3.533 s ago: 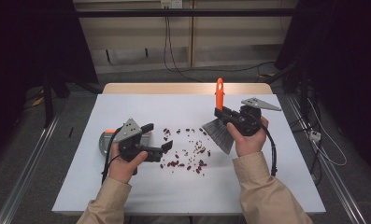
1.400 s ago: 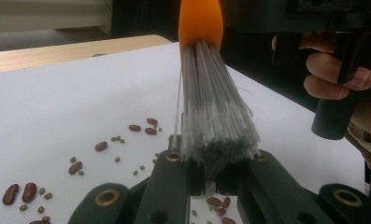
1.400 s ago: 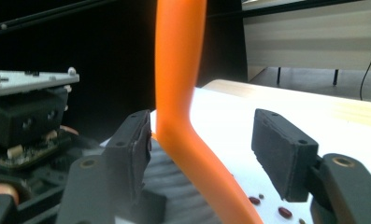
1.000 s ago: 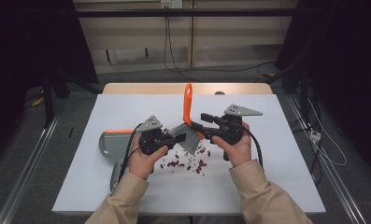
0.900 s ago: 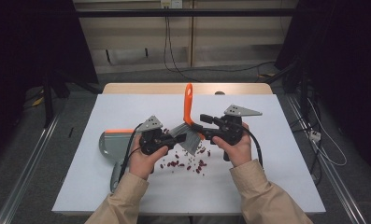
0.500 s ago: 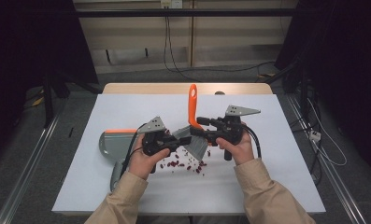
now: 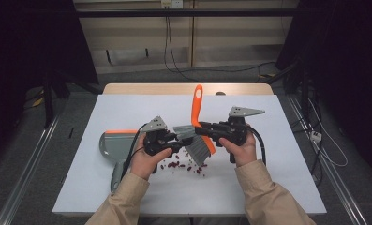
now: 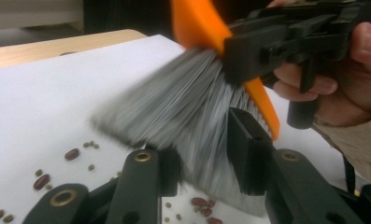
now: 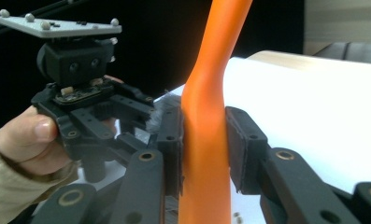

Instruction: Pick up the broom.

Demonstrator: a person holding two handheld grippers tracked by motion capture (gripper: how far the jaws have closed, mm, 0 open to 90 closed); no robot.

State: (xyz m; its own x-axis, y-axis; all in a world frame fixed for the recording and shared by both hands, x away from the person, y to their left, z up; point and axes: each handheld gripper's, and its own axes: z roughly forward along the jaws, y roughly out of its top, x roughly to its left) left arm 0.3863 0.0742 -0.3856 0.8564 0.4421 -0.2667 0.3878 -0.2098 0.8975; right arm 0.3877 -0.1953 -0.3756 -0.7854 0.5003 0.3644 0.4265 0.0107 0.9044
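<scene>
My right gripper [image 9: 204, 154] had just clamped the orange brush [image 7: 197, 123] by its handle; my left gripper [image 8: 205, 158], jaws just widening, straddled the grey bristles [image 8: 183, 112]; scattered beans [image 7: 183, 166] lay below.

Dustpan [image 7: 115, 143] left; open table [image 7: 286, 154] right

Table [image 7: 286, 187]: brush [image 7: 198, 133] at centre, handle pointing far, bristles near. Left gripper [image 7: 174, 143] just left of the bristles; right gripper [image 7: 201, 131] on the handle's right. Dustpan [image 7: 113, 145] at left. Scattered beans [image 7: 183, 166] near the bristles.
</scene>
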